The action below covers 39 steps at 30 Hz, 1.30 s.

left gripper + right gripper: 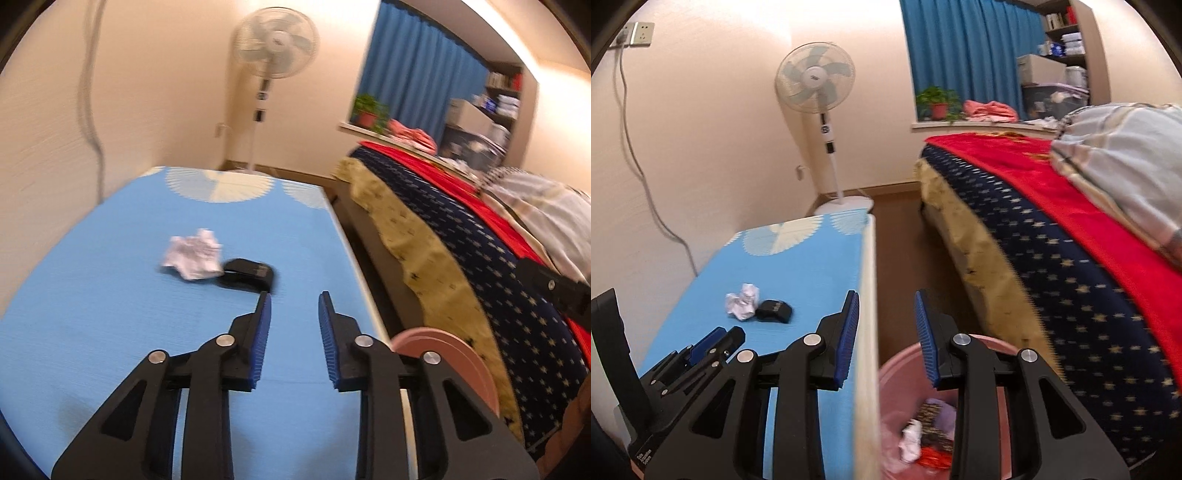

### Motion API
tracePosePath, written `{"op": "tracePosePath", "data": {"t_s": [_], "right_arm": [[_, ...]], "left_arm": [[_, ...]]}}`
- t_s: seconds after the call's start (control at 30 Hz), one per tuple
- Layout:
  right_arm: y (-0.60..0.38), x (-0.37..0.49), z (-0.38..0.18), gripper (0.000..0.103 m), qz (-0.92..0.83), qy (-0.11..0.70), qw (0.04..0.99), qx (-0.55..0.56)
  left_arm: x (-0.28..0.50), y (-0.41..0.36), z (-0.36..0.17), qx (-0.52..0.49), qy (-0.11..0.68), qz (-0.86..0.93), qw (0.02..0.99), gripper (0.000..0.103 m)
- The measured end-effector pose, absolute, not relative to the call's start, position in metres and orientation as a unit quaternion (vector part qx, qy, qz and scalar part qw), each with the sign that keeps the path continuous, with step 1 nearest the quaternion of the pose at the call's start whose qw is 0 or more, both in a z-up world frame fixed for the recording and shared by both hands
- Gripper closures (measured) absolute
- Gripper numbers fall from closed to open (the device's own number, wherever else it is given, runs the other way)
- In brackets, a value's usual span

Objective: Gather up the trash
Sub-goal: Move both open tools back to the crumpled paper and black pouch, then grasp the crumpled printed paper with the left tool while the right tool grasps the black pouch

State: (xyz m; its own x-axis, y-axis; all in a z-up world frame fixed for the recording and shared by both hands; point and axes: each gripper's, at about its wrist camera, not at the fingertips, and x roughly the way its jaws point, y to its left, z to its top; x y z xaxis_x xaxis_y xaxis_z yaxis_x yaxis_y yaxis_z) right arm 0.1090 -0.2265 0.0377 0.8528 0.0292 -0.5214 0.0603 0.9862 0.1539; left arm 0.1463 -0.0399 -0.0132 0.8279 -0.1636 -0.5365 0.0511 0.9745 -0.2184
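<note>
A crumpled white paper ball point(194, 256) lies on the blue-covered table point(92, 314), touching a small black object point(247, 277) on its right. My left gripper point(295, 295) hovers over the table just short of them, open and empty. In the right wrist view the paper ball point(742, 301) and the black object point(774, 310) lie to the left, with the left gripper point(713, 341) below them. My right gripper point(886, 295) is open and empty, above the table's right edge and a pink bin point(897, 369). The bin holds a white paper wad point(910, 439) and several wrappers.
The pink bin point(454, 358) stands on the floor in the narrow gap between the table and a bed point(1052, 240) with a starred navy and red cover. A standing fan point(816, 85) is beyond the table's far end. A cable point(639, 166) hangs on the left wall.
</note>
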Motion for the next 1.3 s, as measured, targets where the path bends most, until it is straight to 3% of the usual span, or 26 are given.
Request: {"op": "tracePosePath", "data": {"t_s": [0.57, 0.9, 0.97, 1.1, 1.3], "right_arm": [[-0.139, 0.211, -0.033, 0.075, 0.092, 0.324, 0.929, 0.153], [-0.121, 0.253, -0.070, 0.069, 0.127, 0.374, 0.901, 0.180], [-0.120, 0.258, -0.074, 0.064, 0.129, 0.381, 0.897, 0.183], [-0.117, 0.268, -0.083, 0.063, 0.137, 0.394, 0.889, 0.192], [-0.109, 0.278, -0.087, 0.063, 0.142, 0.410, 0.883, 0.178]], "left_arm": [[0.192, 0.040, -0.041, -0.106, 0.306, 0.044, 0.945, 0.082], [0.236, 0.059, -0.053, -0.105, 0.319, 0.043, 0.941, 0.081], [0.245, 0.061, -0.055, -0.106, 0.323, 0.038, 0.940, 0.080], [0.258, 0.065, -0.057, -0.114, 0.329, 0.031, 0.937, 0.070], [0.271, 0.066, -0.066, -0.124, 0.351, 0.017, 0.928, 0.070]]}}
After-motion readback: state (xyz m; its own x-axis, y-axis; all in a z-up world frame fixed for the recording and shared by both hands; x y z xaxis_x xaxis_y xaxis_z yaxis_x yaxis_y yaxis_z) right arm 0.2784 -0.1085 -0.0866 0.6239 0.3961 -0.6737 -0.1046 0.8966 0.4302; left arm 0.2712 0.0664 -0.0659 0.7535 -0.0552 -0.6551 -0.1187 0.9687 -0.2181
